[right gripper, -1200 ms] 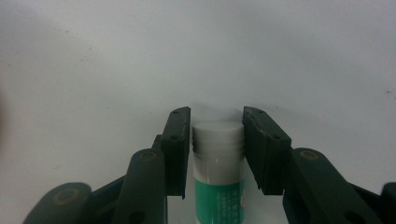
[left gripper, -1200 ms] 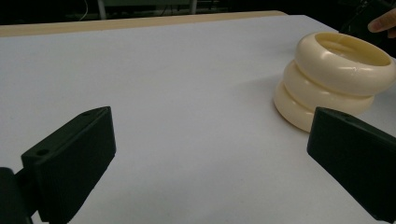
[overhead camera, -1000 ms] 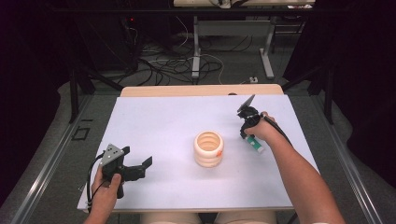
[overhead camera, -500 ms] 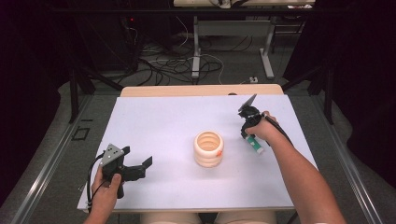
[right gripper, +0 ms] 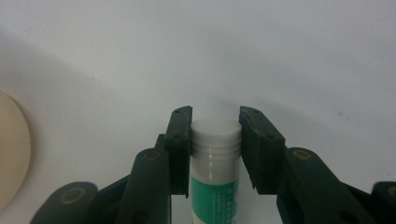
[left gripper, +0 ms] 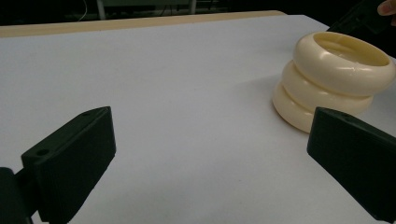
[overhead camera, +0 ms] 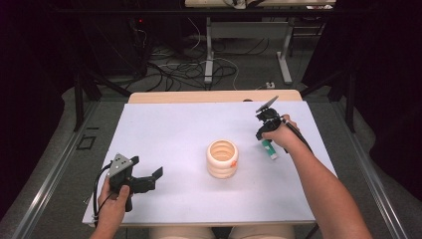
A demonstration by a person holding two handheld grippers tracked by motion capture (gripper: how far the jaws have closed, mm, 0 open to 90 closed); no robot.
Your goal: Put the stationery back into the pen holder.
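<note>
Right gripper view, smooth cylindrical white-capped tube (right gripper: pixel 215 161), ribbed neck, black jaws clamped.

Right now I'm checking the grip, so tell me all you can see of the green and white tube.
The tube is a slim cylinder, seemingly plastic, with a white ribbed cap and a green printed label. The right gripper has its jaws shut on it near the cap. In the high view it hangs tilted above the white table, right of the cream ringed holder.
</note>
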